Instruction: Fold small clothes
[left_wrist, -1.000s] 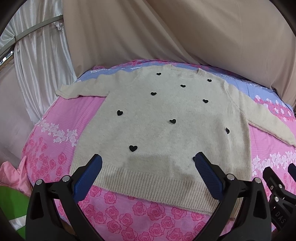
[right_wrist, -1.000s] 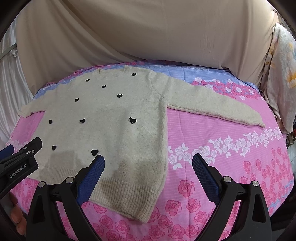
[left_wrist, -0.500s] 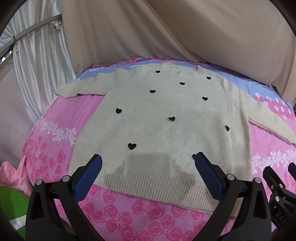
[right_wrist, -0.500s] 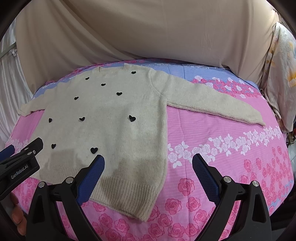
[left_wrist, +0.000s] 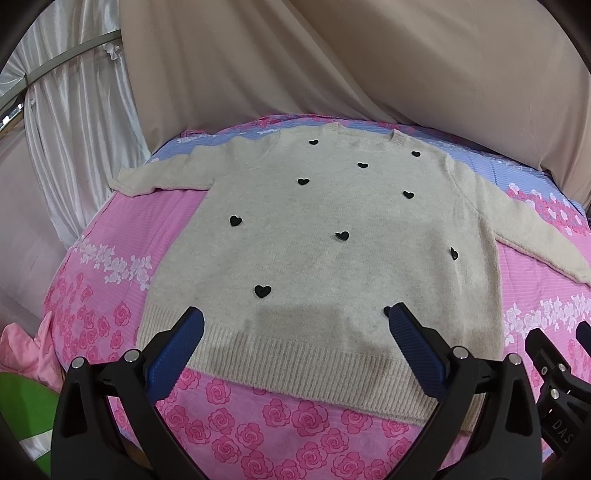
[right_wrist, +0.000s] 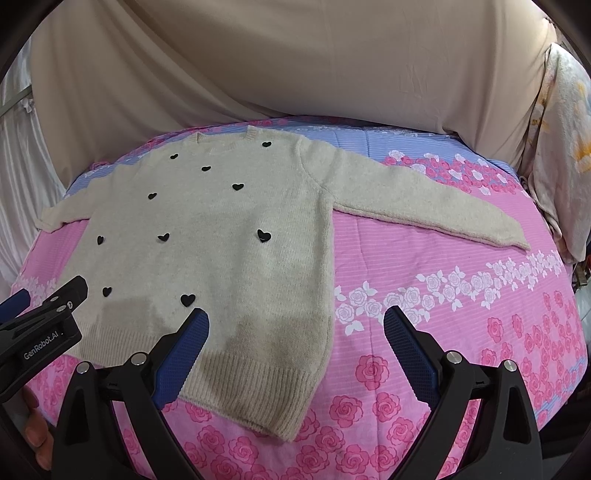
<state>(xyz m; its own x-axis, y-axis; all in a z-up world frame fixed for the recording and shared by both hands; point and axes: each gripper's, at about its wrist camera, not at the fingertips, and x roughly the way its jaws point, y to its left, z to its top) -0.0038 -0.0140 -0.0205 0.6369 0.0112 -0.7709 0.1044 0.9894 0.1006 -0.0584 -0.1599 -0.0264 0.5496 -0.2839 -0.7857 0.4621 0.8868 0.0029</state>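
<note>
While both tools hovered at the 6 o'clock hem, the cream sweater (left_wrist: 325, 240) lay flat, sleeves outspread, on the pink floral bed (right_wrist: 443, 280). Left gripper (left_wrist: 293, 343) jaws stood wide apart, holding nothing. Right gripper (right_wrist: 295, 343) jaws likewise gaped empty, above the hem's right corner.

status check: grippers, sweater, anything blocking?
Left gripper open, over the hem. Right gripper open, over the sweater's right lower corner. Sweater flat, unfolded, sleeves spread on the floral bedsheet. Nothing on it.
</note>
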